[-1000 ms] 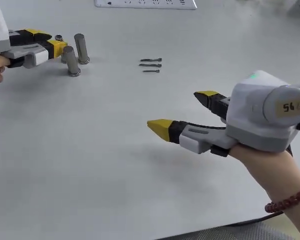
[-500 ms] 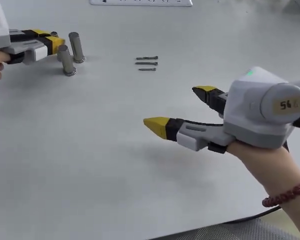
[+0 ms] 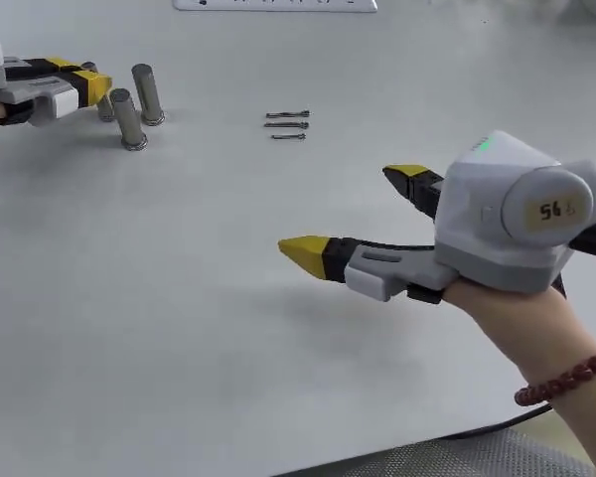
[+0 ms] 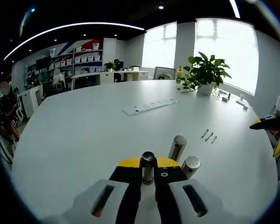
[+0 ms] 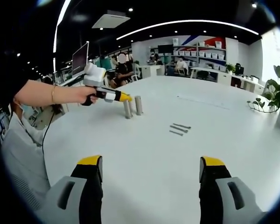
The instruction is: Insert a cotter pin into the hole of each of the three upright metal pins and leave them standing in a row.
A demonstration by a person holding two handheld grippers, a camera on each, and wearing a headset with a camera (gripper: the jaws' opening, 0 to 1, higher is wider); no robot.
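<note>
Three upright metal pins stand at the table's far left. My left gripper (image 3: 97,87) (image 4: 148,164) is shut on one metal pin (image 4: 148,169), partly hidden behind its jaws in the head view. The other two pins (image 3: 147,94) (image 3: 127,119) stand free just right of the tips, also seen as pins (image 4: 177,147) (image 4: 192,165). Three cotter pins (image 3: 286,124) (image 4: 208,136) (image 5: 179,129) lie side by side at mid-table. My right gripper (image 3: 356,212) (image 5: 150,163) hovers open and holds nothing, nearer the front right, well short of the cotter pins.
A white power strip (image 3: 273,5) (image 4: 149,106) lies at the table's far edge. A potted plant (image 4: 203,72) stands beyond it on the right. The table's front edge (image 3: 397,452) runs below my right hand. People sit at desks in the background.
My left gripper has drawn a little to the left with its pin, widening the gap from the other two pins. The right gripper has barely moved; the head camera shifted slightly.
</note>
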